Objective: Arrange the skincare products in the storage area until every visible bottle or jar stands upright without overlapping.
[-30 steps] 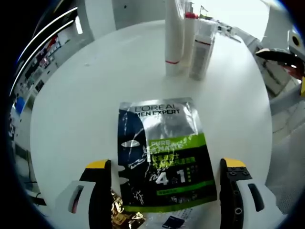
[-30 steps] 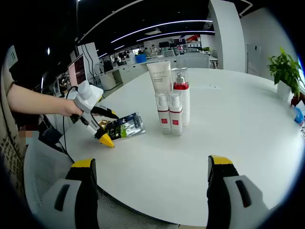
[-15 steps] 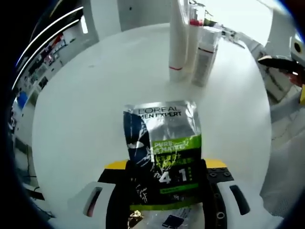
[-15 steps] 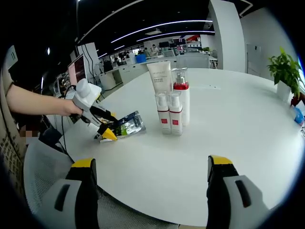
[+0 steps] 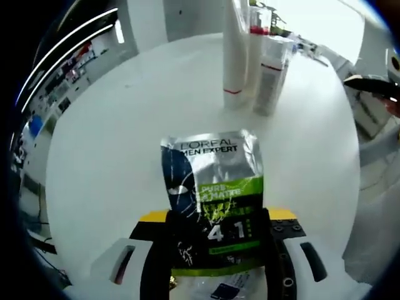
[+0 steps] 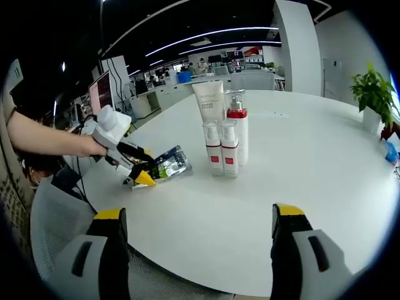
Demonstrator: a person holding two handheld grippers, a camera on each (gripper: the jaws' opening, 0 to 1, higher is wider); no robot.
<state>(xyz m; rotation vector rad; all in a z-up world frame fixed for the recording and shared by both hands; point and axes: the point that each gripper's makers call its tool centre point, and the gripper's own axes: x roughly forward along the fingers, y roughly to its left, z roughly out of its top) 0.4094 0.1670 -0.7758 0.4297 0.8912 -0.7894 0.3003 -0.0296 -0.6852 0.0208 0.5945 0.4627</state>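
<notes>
An open-plan office is stretching out behind a round white table (image 6: 300,187), with strip lights running across a dark ceiling and a leafy potted plant (image 6: 374,94) sitting at the far right edge. The tabletop is looking smooth, matte and pale in both views.

In the right gripper view, 4 skincare containers are standing upright in a tight cluster near the table's middle: a tall white tube (image 6: 209,101) with a flat crimped top, a clear pump bottle (image 6: 238,128) with a red collar, and 2 small white bottles (image 6: 222,150) with red bands in front, side by side and touching.

The left gripper (image 6: 142,173) is clamping its yellow-tipped jaws shut on the near end of a flat foil sachet (image 5: 215,200). The sachet is glossy silver, black and lime green, printed "L'OREAL MEN EXPERT", and is lying to the left of the cluster, well apart from it. A person's hand (image 6: 94,145) is gripping that tool's white handle.

The right gripper (image 6: 197,240) is hovering at the near table edge, its black jaws with yellow tips spread wide and holding nothing.
</notes>
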